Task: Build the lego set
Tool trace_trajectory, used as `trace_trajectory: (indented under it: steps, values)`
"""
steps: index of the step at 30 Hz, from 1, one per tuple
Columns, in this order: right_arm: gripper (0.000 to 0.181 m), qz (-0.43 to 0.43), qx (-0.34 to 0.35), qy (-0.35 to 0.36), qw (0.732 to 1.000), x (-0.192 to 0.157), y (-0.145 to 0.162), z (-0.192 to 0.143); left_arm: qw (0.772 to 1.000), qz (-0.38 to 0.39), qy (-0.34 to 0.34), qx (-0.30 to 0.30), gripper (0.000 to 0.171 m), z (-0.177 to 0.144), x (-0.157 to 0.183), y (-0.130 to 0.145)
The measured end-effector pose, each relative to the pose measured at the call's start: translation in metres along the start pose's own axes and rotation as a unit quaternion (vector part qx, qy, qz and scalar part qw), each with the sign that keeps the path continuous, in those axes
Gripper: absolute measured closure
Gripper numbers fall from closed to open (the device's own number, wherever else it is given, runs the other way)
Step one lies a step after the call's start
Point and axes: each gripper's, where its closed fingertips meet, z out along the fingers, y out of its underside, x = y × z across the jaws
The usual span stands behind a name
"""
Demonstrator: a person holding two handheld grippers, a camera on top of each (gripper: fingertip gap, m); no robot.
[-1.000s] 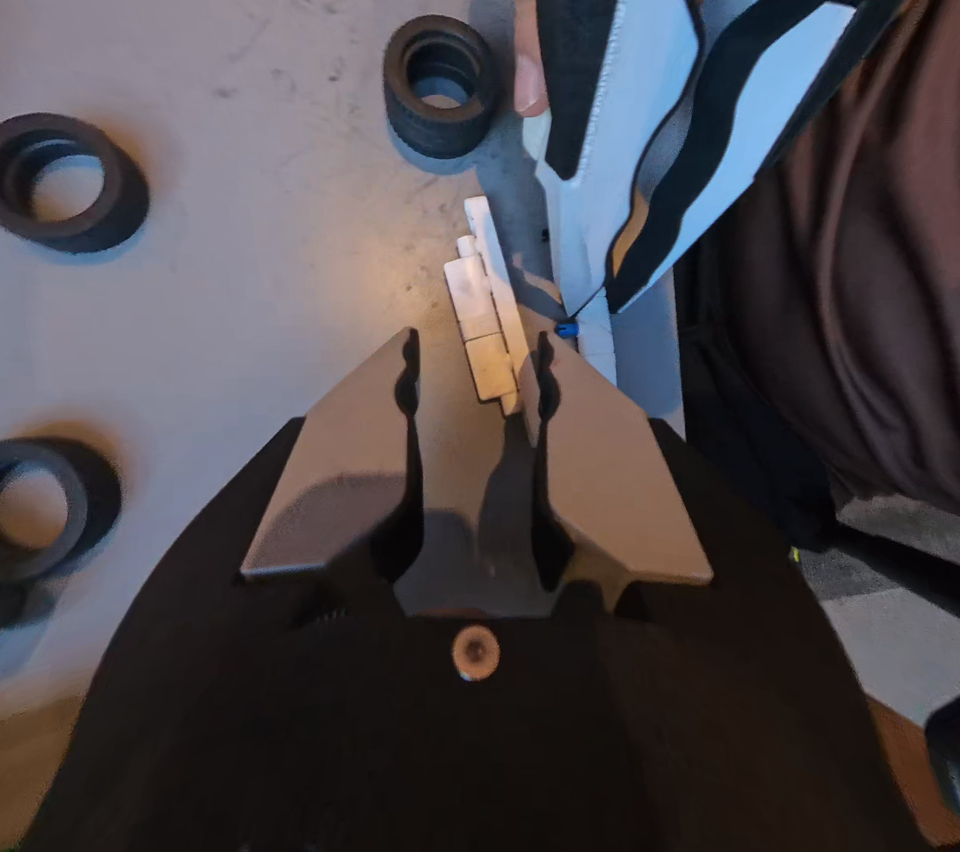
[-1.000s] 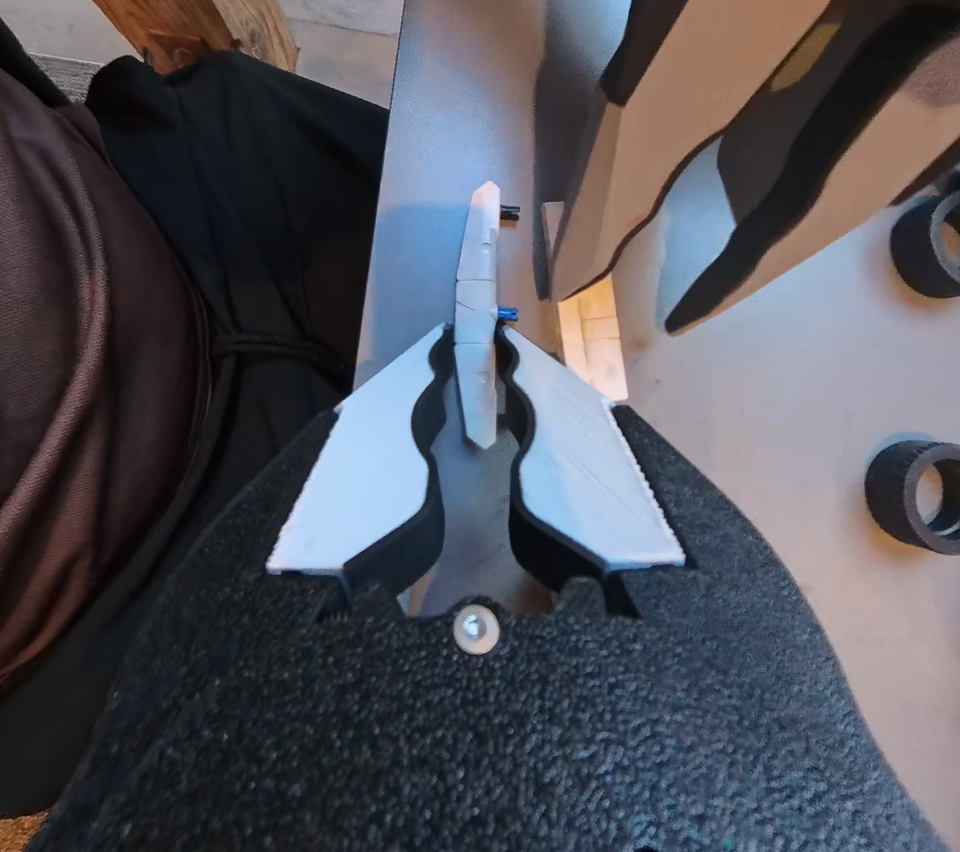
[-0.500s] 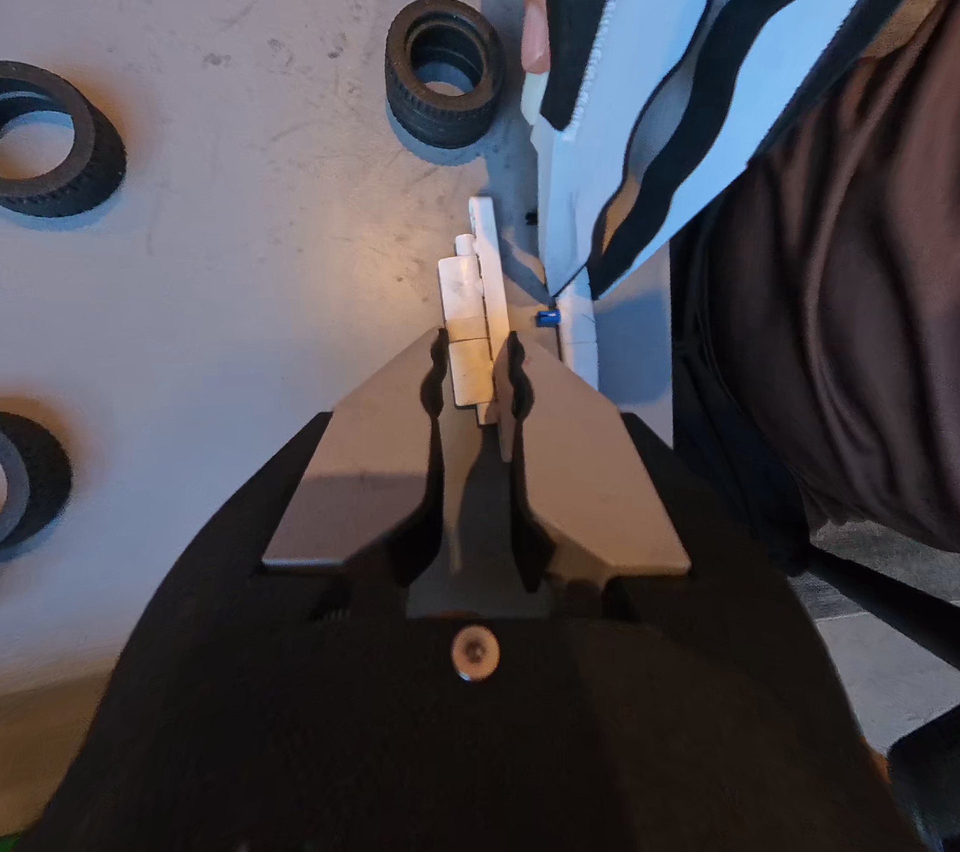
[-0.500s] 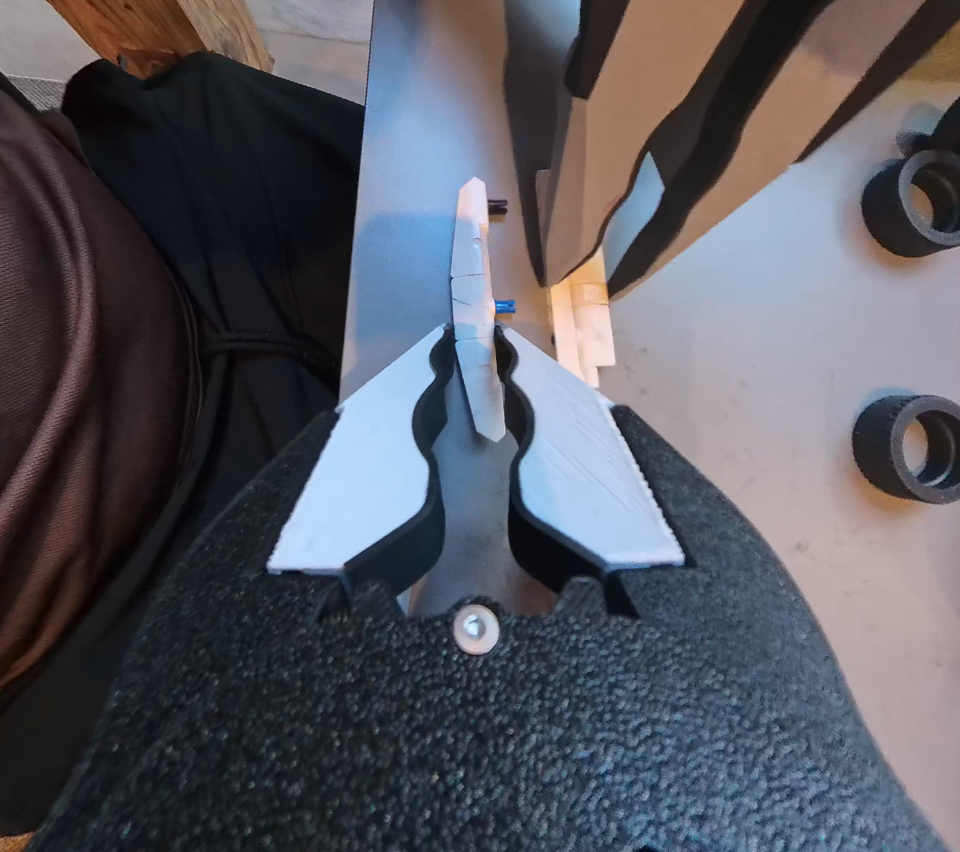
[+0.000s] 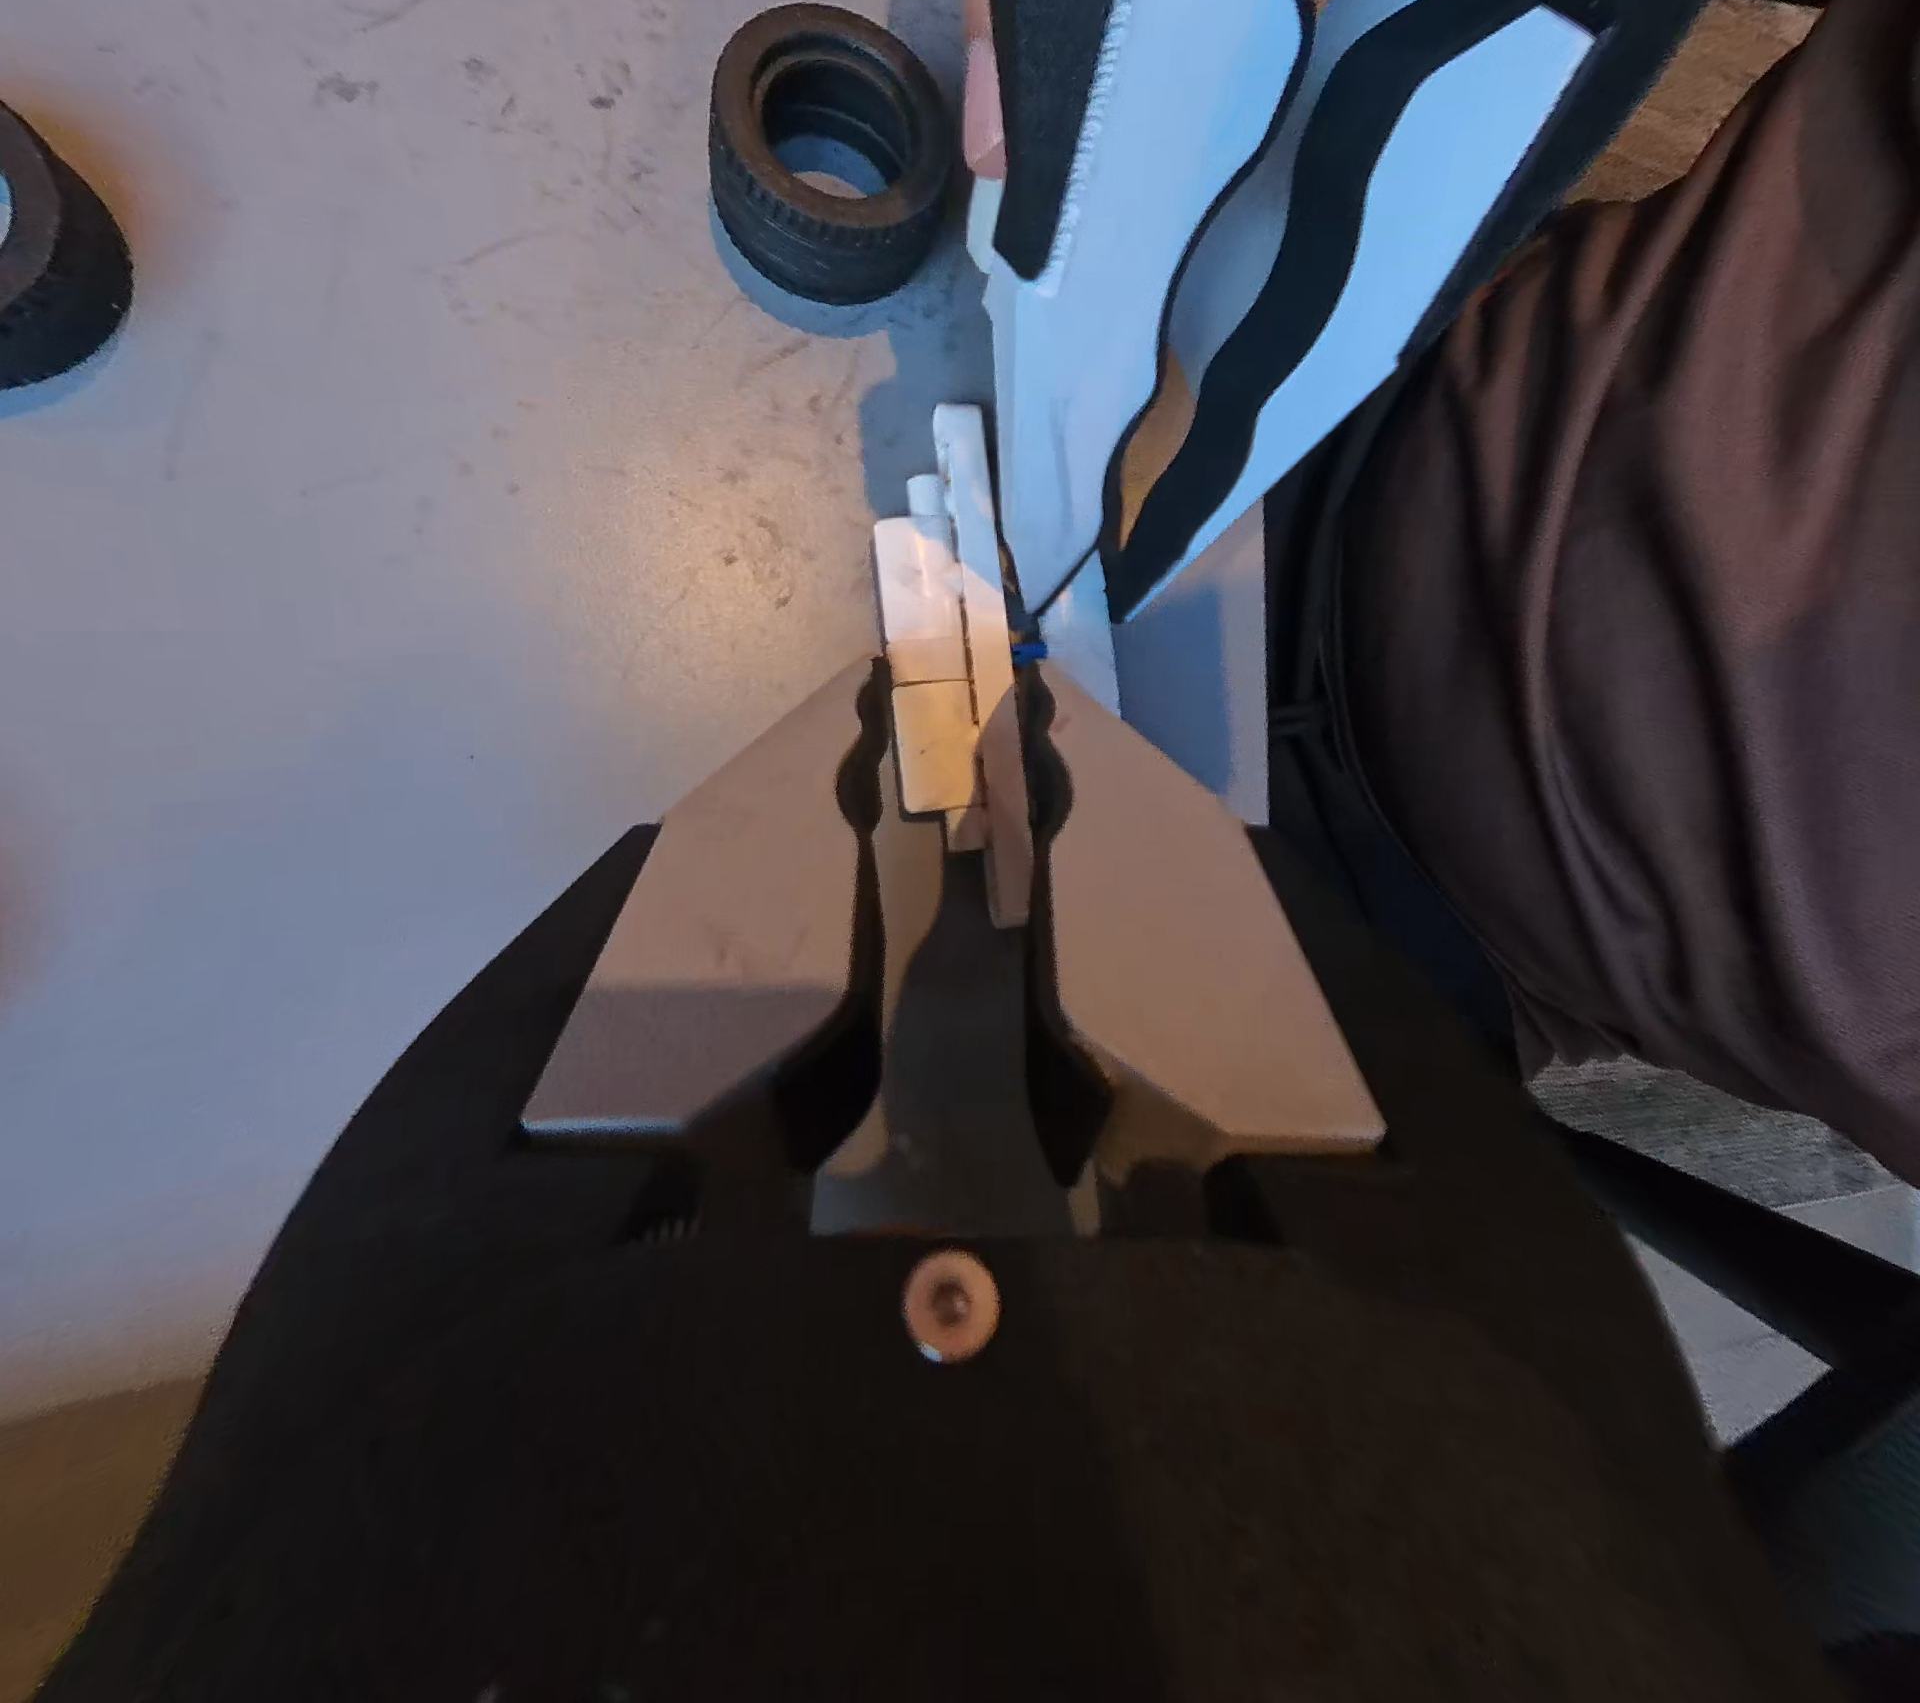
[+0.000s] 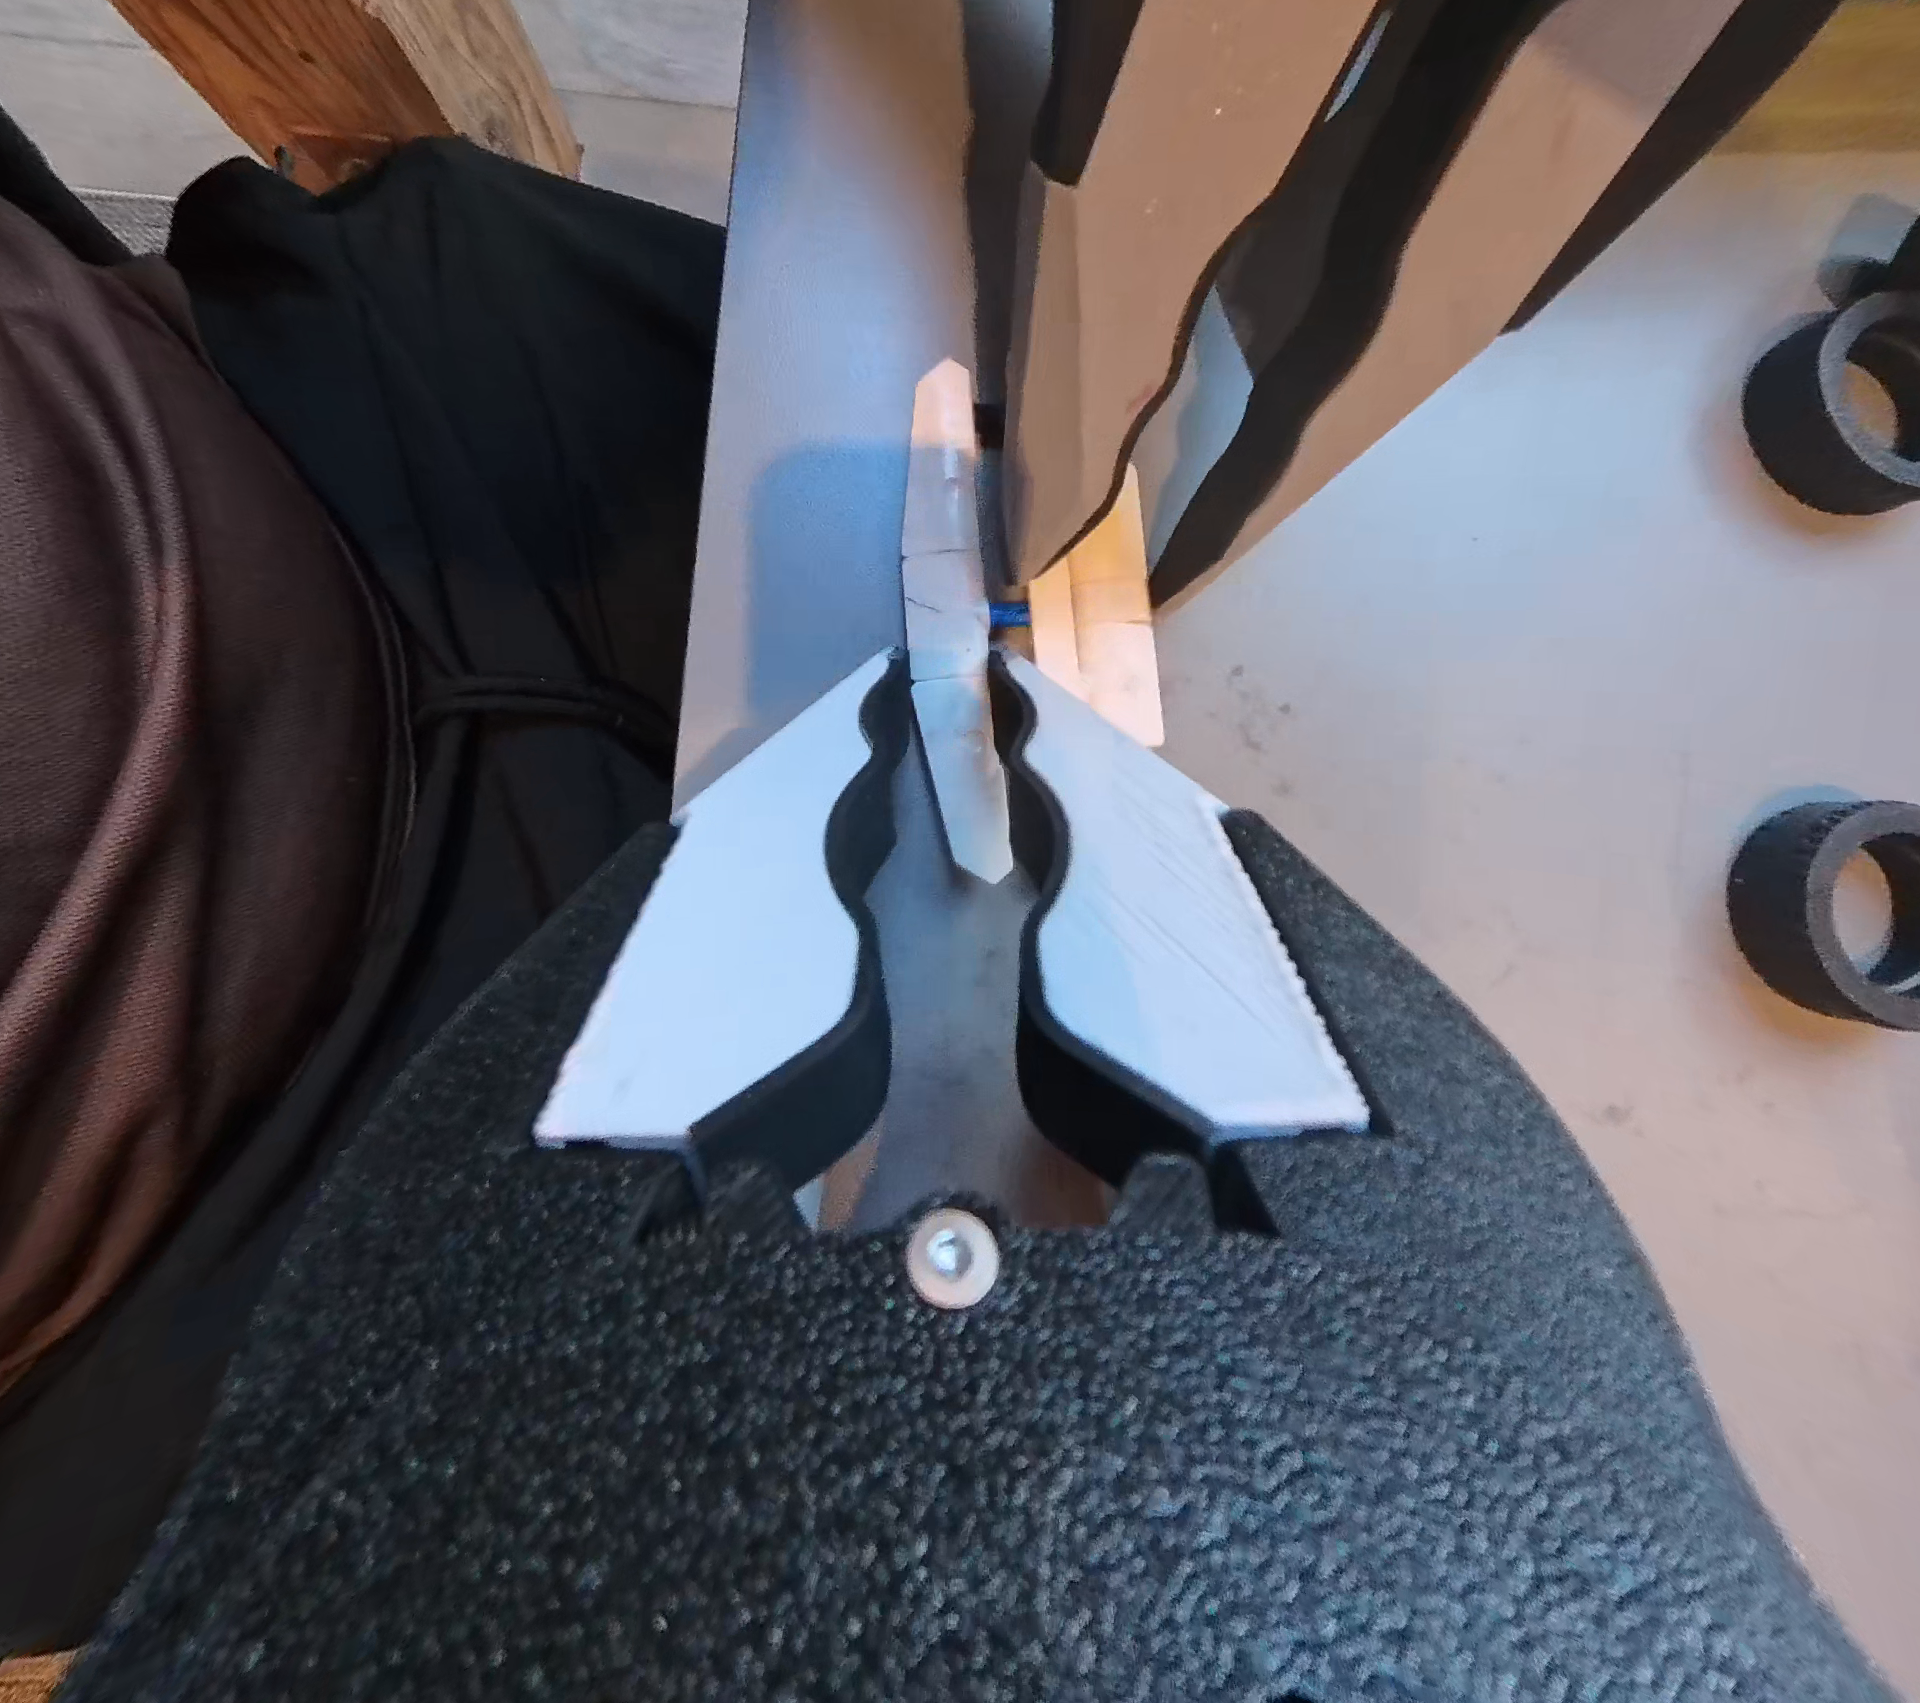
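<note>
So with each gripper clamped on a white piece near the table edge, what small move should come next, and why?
Probably press the two pieces together sideways. The left gripper holds the white stacked piece, the right gripper holds the thin white beam, and the beam's blue pin points at the stacked piece across a narrow gap. Whether the pin has already entered cannot be told.

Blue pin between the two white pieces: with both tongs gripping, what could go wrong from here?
1. The blue pin looks only partly seated between the white beam and the white block stack; an off-axis push could jam it.
2. Both pieces sit at the table edge; a slip may drop them off it.
3. The right tongs pinch the beam near its end, so it may pivot.
</note>
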Motion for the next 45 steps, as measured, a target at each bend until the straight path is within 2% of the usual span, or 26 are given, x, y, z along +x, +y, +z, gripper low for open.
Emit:
trace_trajectory:
  steps: [4, 11, 20, 22, 25, 27, 33, 45]
  values:
    - [0.166, 0.008, 0.003, -0.002, 1.0, 0.001, 0.0, 0.0, 1.0, -0.001, 0.002, 0.003, 0.147, 0.0, 0.002, 0.001]
    - [0.165, 0.011, 0.003, -0.004, 1.0, 0.002, 0.001, 0.0, 1.0, 0.006, 0.009, 0.007, 0.124, 0.001, 0.012, 0.001]
    - [0.165, 0.024, 0.005, -0.017, 1.0, 0.001, 0.002, 0.0, 0.992, 0.071, -0.096, -0.029, 0.112, 0.01, 0.015, 0.006]
    - [0.165, 0.027, 0.005, -0.019, 0.999, 0.001, 0.002, -0.001, 0.987, 0.087, -0.127, -0.036, 0.114, 0.011, 0.014, 0.006]
    - [0.165, 0.027, 0.003, -0.024, 0.999, -0.002, 0.003, 0.0, 0.988, 0.074, -0.135, -0.025, 0.117, 0.012, 0.015, 0.006]
    - [0.165, 0.024, 0.004, -0.02, 1.0, -0.003, 0.003, 0.0, 0.988, 0.064, -0.142, -0.008, 0.126, 0.01, 0.012, 0.005]
    - [0.165, 0.013, 0.0, 0.002, 1.0, -0.002, 0.003, -0.001, 0.987, 0.066, -0.144, 0.001, 0.127, 0.01, 0.013, 0.005]
    - [0.165, 0.075, 0.014, -0.048, 0.996, -0.005, 0.002, -0.001, 0.969, 0.135, -0.205, -0.004, 0.127, 0.007, 0.015, 0.002]
